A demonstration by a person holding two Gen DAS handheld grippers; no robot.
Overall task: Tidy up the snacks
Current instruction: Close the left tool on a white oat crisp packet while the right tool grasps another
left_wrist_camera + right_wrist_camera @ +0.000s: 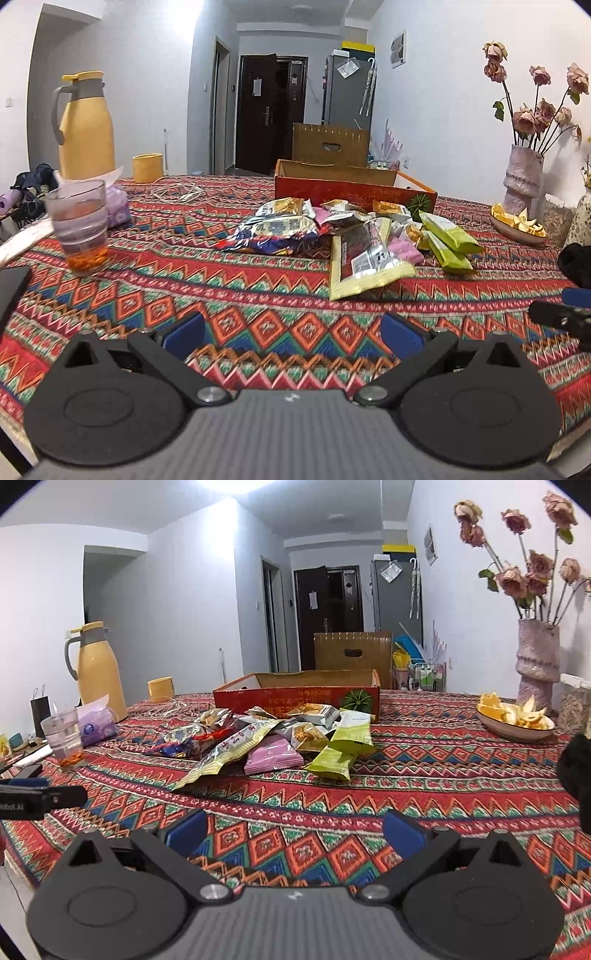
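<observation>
A pile of snack packets [343, 229] lies mid-table on the patterned cloth, in front of an open red cardboard box [354, 186]. The pile holds green packets [448, 236], a pink packet [271, 758] and a long yellow-edged packet [364, 262]. The pile [273, 738] and the box [299, 696] also show in the right wrist view. My left gripper [291, 334] is open and empty, low over the cloth, short of the pile. My right gripper [293, 830] is open and empty, also short of the pile.
A glass of tea [79, 225], a yellow jug [85, 125], a yellow cup [147, 168] and a purple tissue pack [118, 203] stand at the left. A bowl of orange peel [515, 714] and a vase of dried roses [535, 657] stand at the right. A white cable [177, 192] lies near the cup.
</observation>
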